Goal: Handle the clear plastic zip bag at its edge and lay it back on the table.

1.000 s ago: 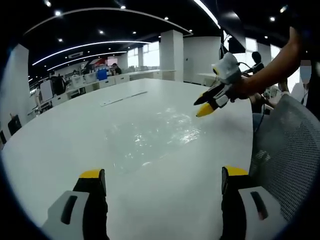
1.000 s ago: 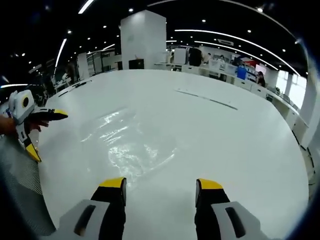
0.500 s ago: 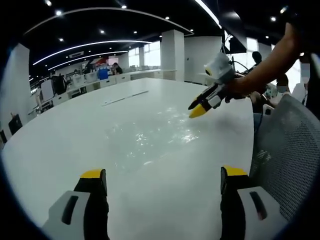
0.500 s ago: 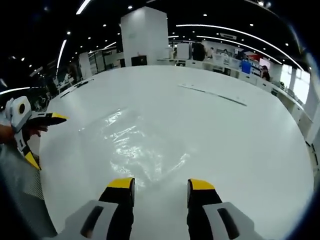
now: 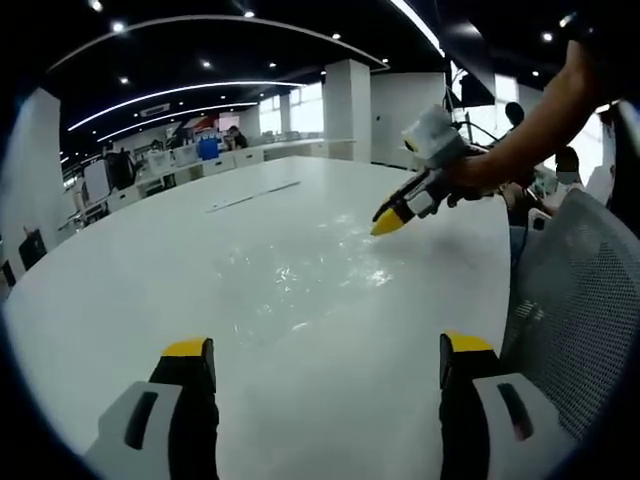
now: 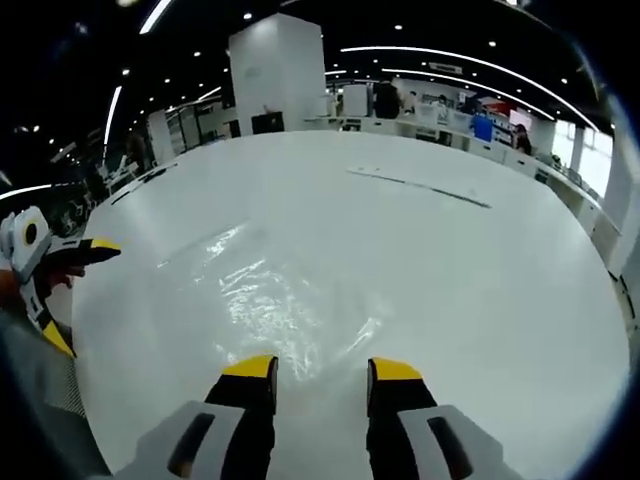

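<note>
The clear plastic zip bag (image 5: 300, 275) lies flat and shiny on the white table (image 5: 120, 260). My left gripper (image 5: 325, 348) hovers over the table's near edge, open wide, with nothing between its jaws. A hand holds my right gripper (image 5: 388, 220) low over the bag's far right side. In the right gripper view the bag (image 6: 265, 300) spreads out just ahead of the right gripper (image 6: 322, 368). Its jaws stand a narrow gap apart at the bag's near edge, with the table (image 6: 480, 280) around them. At the far left the left gripper (image 6: 82, 292) stands open.
A grey mesh chair back (image 5: 580, 300) stands close at the table's edge, also seen as the chair back (image 6: 40, 400). A long thin strip (image 5: 250, 195) lies farther out on the table. A white pillar (image 5: 343, 110) and desks stand beyond it.
My right gripper has come down and forward to the bag's edge, and its jaws have narrowed. The left gripper has stayed put and wide open.
</note>
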`<state>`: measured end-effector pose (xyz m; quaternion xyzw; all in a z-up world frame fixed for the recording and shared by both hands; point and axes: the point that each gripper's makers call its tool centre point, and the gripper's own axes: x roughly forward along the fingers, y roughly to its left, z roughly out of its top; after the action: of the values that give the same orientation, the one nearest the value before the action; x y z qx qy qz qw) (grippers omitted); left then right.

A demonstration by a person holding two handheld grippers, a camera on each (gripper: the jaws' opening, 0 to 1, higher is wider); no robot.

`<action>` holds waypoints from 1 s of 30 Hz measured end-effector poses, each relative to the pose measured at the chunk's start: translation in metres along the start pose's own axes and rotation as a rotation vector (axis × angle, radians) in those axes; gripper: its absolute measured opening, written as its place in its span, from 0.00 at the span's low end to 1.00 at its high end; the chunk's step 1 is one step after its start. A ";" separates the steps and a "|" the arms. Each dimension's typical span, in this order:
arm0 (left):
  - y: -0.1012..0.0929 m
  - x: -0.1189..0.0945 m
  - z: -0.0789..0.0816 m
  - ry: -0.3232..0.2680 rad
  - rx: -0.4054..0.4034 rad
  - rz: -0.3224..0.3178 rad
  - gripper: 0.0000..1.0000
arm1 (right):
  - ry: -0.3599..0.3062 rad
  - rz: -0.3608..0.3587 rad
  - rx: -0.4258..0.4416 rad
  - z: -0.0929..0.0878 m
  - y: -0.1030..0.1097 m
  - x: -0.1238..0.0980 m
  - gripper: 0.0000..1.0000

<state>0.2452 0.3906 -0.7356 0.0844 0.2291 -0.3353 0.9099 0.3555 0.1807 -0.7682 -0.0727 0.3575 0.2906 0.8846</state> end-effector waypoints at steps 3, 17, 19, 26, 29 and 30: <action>0.000 0.000 0.000 0.001 0.000 0.002 0.92 | -0.002 -0.011 0.025 0.002 -0.001 0.003 0.30; -0.002 0.001 0.001 0.003 0.006 0.004 0.91 | 0.039 -0.102 0.022 -0.003 -0.011 0.014 0.05; -0.001 0.001 0.001 0.002 0.007 0.005 0.91 | 0.037 -0.105 0.040 -0.004 -0.012 0.014 0.04; -0.002 0.003 0.003 -0.004 0.012 0.005 0.90 | 0.019 -0.124 0.087 -0.003 -0.014 0.006 0.00; -0.006 0.004 0.005 -0.005 0.019 -0.001 0.90 | 0.003 -0.126 0.153 -0.005 -0.014 0.003 0.00; -0.010 0.004 0.008 -0.006 0.025 -0.004 0.90 | -0.007 -0.136 0.179 -0.006 -0.014 0.000 0.00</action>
<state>0.2441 0.3784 -0.7303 0.0942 0.2225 -0.3403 0.9087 0.3604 0.1670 -0.7736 -0.0164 0.3733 0.1971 0.9064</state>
